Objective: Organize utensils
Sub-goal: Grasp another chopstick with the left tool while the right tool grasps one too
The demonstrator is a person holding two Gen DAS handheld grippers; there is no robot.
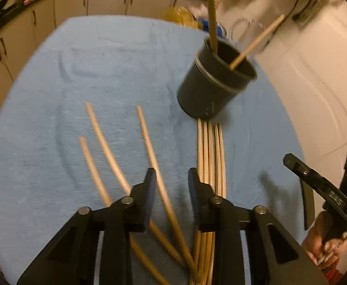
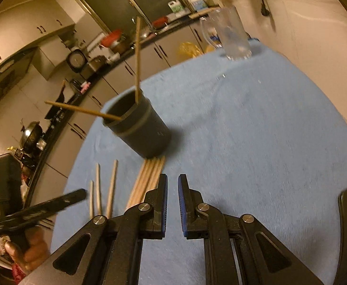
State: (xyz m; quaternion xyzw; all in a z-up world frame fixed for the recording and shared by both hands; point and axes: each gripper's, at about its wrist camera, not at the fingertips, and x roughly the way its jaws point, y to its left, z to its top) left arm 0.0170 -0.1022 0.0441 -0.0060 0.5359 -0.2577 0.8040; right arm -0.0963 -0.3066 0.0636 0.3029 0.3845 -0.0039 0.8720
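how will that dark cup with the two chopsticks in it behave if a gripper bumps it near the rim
The dark cup is tall for its base and stands on soft blue cloth, so a knock near the rim would probably tip it. The two chopsticks lean out well above the rim, likely adding leverage and prone to spilling out. It looks like light plastic, so it may slide.

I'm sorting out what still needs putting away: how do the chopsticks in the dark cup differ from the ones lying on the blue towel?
The two chopsticks in the cup stand steeply and lean apart against its rim, one near upright, the other tipped far over. The towel chopsticks lie flat. They are also more numerous: a tight parallel bundle right by the cup's base, plus three loose ones splayed beside it. All look like plain, light wooden sticks.
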